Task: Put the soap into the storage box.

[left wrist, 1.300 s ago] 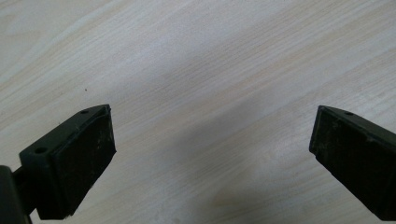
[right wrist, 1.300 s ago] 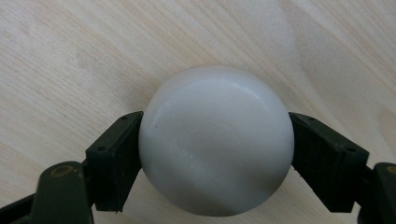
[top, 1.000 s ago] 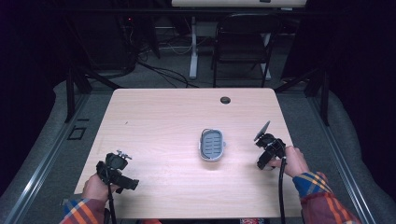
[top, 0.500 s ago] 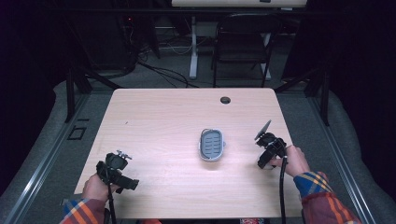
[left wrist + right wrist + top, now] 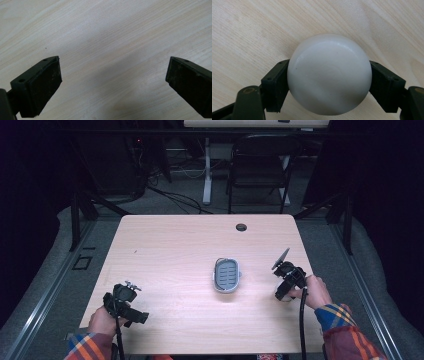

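Near the front-left corner of the table (image 5: 165,245), the left gripper (image 5: 131,310) rests low in the person's left hand (image 5: 102,321), its jaws spread wide apart with nothing between them — in the left gripper view only pale wood grain lies past the two black pads (image 5: 45,85). I would judge it parked there to keep out of the way while the other hand works. The tabletop is a light laminate with fine straight grain, matte, with a small dark cable hole (image 5: 241,227) near its far edge. Close to the middle of the table, slightly toward the right, lies a soap dish (image 5: 227,274): a rounded oblong tray, grey with a paler rim and a ribbed, slotted floor, lying flat and empty — seemingly the place meant for what the other hand carries. Farther right, near the right edge, the right gripper (image 5: 282,290) in the right hand (image 5: 312,292) is clamped on a bar of soap (image 5: 329,73), apart from the dish. In the right gripper view the bar is a smooth, creamy white, domed oval with a soft sheen and a faint moulded curve on its face; the jaws press its two sides, a grip across the width that likely keeps a slick, rounded thing from squirting out.
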### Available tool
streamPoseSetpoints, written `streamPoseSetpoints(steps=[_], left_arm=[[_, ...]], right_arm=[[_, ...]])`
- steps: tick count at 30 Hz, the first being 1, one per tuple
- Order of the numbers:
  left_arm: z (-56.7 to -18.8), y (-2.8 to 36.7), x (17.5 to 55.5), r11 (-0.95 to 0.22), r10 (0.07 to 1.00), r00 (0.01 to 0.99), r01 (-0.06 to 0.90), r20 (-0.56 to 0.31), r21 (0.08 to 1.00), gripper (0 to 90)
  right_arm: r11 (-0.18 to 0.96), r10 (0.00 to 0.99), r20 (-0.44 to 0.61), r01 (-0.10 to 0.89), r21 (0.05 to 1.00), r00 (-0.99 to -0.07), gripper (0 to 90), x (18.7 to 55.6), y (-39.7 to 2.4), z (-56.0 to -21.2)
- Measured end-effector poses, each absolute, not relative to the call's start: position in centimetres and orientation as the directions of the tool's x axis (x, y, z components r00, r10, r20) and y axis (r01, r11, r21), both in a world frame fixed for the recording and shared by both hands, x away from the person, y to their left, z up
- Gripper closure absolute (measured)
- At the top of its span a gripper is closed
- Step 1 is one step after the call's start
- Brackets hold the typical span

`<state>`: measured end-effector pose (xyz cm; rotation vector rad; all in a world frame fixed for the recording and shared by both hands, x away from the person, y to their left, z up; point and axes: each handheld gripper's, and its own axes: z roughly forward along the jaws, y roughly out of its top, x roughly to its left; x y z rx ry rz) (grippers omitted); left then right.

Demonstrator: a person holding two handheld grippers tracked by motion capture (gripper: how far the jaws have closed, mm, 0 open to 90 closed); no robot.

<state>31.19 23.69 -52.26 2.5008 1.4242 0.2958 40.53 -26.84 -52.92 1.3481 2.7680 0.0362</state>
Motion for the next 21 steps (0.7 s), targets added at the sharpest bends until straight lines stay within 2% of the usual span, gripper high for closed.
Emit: streamPoseSetpoints(steps=[1,6,8,15,17,19,21], left_arm=[[-52.28,23.68,31.19,-0.491,0.863,0.502,0.812,0.053,0.314,0.0],[-52.29,23.66,31.21,-0.494,0.862,0.503,0.812,0.056,0.312,0.0],[-52.29,23.66,31.21,-0.494,0.862,0.503,0.812,0.056,0.312,0.0],[-52.33,23.64,31.22,-0.495,0.862,0.504,0.812,0.055,0.311,0.0],[-52.32,23.64,31.22,-0.495,0.862,0.504,0.812,0.056,0.311,0.0],[-52.33,23.63,31.22,-0.495,0.862,0.504,0.812,0.054,0.309,0.0],[-52.34,23.61,31.21,-0.495,0.862,0.505,0.813,0.053,0.308,0.0]], right_arm=[[0.571,0.82,-0.024,0.812,0.122,-0.572,24.1,40.16,-26.74,-53.45],[0.624,0.781,-0.046,0.779,0.059,-0.622,24.1,40.49,-26.63,-52.88],[0.62,0.785,-0.043,0.781,0.078,-0.619,24.1,40.39,-26.53,-53.01],[0.635,0.772,-0.031,0.771,0.047,-0.635,24.1,40.39,-26.18,-52.75],[0.598,0.8,-0.01,0.794,0.112,-0.6,24.1,40.05,-26.0,-53.24],[0.655,0.756,-0.037,0.755,0.043,-0.654,24.1,40.48,-26.02,-52.68],[0.627,0.778,-0.023,0.775,0.076,-0.628,24.1,40.27,-25.8,-52.86]])
